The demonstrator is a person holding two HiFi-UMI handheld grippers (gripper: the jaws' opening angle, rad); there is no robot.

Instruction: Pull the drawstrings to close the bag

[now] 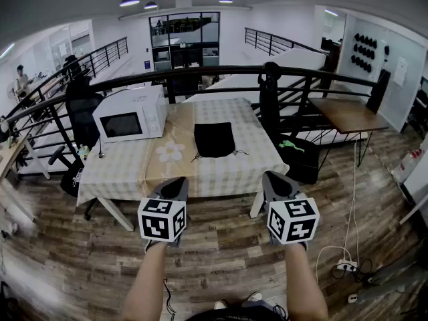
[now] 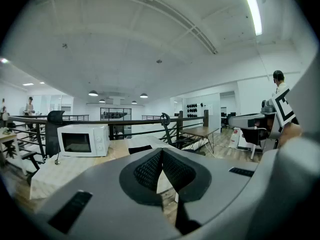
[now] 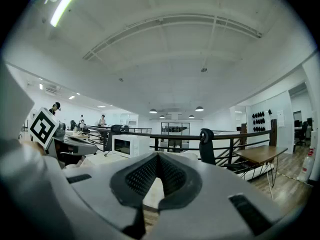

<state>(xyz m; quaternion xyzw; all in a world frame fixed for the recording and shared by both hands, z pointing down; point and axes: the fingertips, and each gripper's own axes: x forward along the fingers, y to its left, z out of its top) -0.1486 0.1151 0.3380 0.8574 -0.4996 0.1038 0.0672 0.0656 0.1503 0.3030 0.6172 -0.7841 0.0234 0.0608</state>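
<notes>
Two grippers, left gripper (image 1: 176, 184) and right gripper (image 1: 273, 180), jaws pressed together, empty (both short of the table (image 1: 127, 169)), black drawstring bag (image 1: 214, 139) lying flat mid-table, microwave (image 1: 130, 116) beside it.

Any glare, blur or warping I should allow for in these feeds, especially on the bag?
Head view: even light, sharp, heavy fisheye bowing the railing; the bag is a flat black patch, little detail. Left gripper view: strip light flares top right, black corners. Right gripper view: similar flare top left, black corners.
</notes>
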